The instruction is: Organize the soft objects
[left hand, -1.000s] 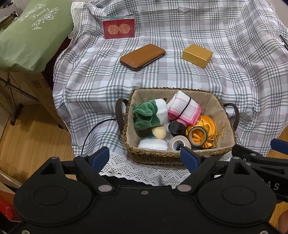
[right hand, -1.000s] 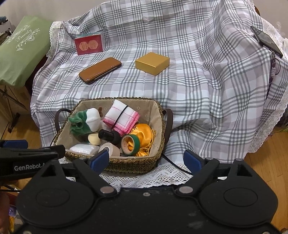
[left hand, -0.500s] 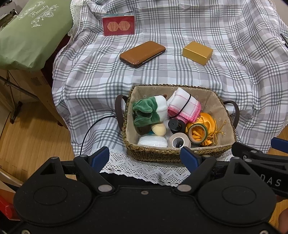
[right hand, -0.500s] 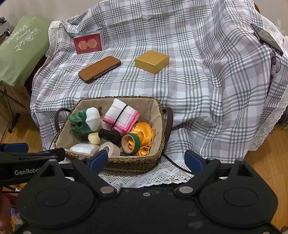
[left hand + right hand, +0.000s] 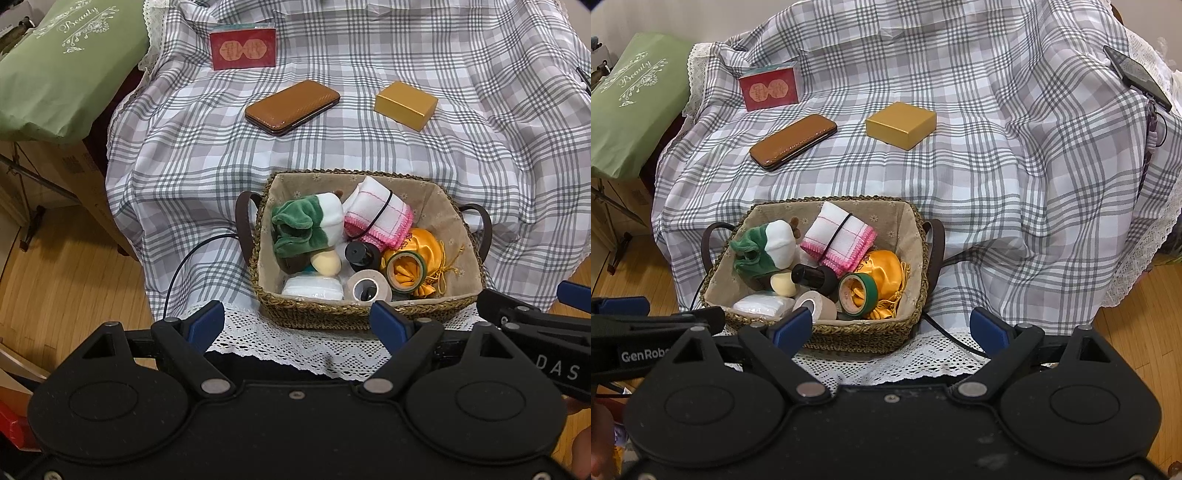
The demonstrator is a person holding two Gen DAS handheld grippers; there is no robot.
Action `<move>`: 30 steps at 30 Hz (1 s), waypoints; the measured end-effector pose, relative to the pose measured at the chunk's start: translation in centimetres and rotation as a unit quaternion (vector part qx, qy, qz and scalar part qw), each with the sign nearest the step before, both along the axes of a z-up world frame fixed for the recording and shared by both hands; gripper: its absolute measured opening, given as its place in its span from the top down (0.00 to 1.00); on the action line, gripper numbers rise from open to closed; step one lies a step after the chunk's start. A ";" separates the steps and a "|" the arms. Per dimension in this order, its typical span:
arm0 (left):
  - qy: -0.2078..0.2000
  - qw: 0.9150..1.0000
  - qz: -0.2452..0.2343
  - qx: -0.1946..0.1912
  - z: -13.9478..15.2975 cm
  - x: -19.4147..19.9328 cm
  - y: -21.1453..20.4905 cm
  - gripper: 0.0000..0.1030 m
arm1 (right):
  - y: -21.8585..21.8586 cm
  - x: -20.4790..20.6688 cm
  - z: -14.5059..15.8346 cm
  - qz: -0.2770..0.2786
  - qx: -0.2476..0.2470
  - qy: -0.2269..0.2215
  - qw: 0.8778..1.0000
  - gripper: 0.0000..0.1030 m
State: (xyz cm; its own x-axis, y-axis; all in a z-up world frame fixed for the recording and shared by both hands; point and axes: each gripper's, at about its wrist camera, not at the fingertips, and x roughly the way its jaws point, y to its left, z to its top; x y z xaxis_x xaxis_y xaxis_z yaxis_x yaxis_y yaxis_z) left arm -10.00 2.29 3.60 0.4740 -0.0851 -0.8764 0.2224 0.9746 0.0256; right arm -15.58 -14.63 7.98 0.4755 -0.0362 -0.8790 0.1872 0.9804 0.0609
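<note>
Off to the left, a green embroidered pillow [image 5: 66, 70] rests on a stand beside the counter [image 5: 369, 147], which is draped in a grey-and-white plaid cloth with a lace hem. Compared with a second ago, both cameras have drawn back a little and risen, so the woven seagrass basket with dark handles [image 5: 365, 314] sits slightly farther from the fingers; nothing inside it has shifted. That reads as a pause or a retreat, not a reach, and the scene fits equally a sort about to proceed or one just closed.

Left to right in the basket lie a green-and-white plush toy [image 5: 306, 225], a white folded pad [image 5: 312, 288], a pink-edged white cloth bound by a black band [image 5: 376, 218], a beige tape roll [image 5: 371, 290], a green tape roll [image 5: 406, 271] and a shiny orange satin pouch [image 5: 430, 254]. The soft things share it with hard ones.

The left hand-held gripper [image 5: 297, 321] hangs spread and empty before the basket; the right hand-held gripper [image 5: 892, 326] is likewise spread, holding nothing.

Farther back lie a red printed card box [image 5: 242, 48], a brown leather case [image 5: 291, 107] and a gold cardboard box [image 5: 405, 105]. Wooden flooring shows on both sides.
</note>
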 end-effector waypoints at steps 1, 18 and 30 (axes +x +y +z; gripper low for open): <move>0.000 1.000 0.001 0.000 0.0 0.0 0.0 0.19 | 0.0 0.0 0.0 -0.001 0.000 0.000 1.000 0.11; 0.002 1.000 0.001 0.001 -0.3 -0.1 0.1 0.19 | 0.2 -0.1 -0.2 -0.001 0.002 0.006 1.000 0.10; 0.002 1.000 0.002 0.002 -0.4 -0.3 0.1 0.19 | 0.2 -0.1 -0.3 -0.001 0.003 0.008 1.000 0.10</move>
State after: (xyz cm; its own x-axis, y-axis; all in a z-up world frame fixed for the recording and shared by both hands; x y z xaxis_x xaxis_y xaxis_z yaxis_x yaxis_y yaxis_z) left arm -10.30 2.38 3.24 0.4713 -0.0788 -0.8784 0.2183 0.9754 0.0296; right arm -15.66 -14.44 7.65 0.4620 -0.0310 -0.8863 0.1892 0.9798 0.0643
